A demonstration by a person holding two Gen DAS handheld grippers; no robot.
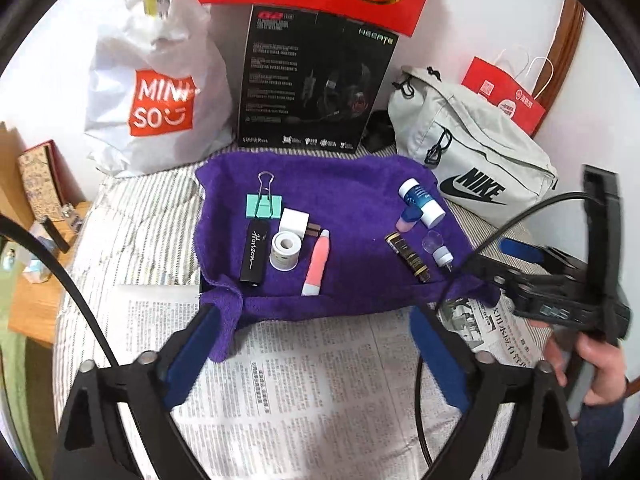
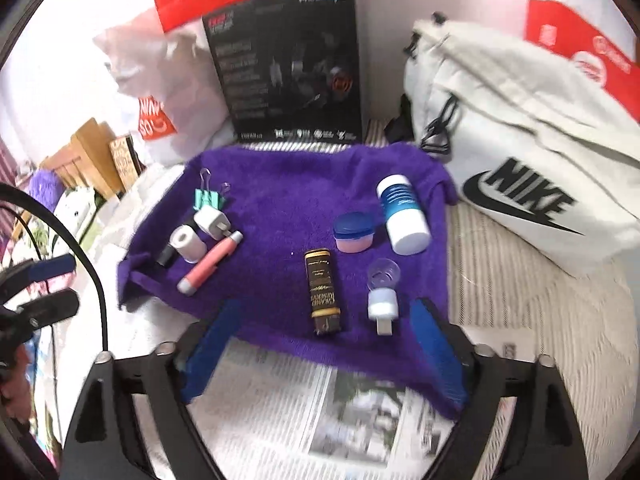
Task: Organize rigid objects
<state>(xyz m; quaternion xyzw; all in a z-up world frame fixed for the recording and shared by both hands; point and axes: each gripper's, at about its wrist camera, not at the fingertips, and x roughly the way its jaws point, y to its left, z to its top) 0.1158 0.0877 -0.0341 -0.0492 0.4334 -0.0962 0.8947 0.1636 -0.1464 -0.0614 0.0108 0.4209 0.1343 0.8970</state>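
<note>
Both grippers' fingers (image 1: 188, 354) (image 2: 438, 354) gape empty at the purple towel's (image 1: 344, 184) near edge.

I note a deep purple fleecy towel (image 1: 340, 184) laid over black-on-white printed newspaper (image 1: 304, 380) and a grey-and-white striped cloth cover (image 1: 132, 224). On it I record a mint-green metal binder clip (image 1: 264, 204), a black rectangular lighter with white script (image 1: 254, 256), a salmon-pink tube with white ends (image 1: 316, 266) and a dark brown gold-lettered bar (image 2: 322, 292). Both grippers carry blue finger pads (image 2: 438, 354) on black frames.
</note>
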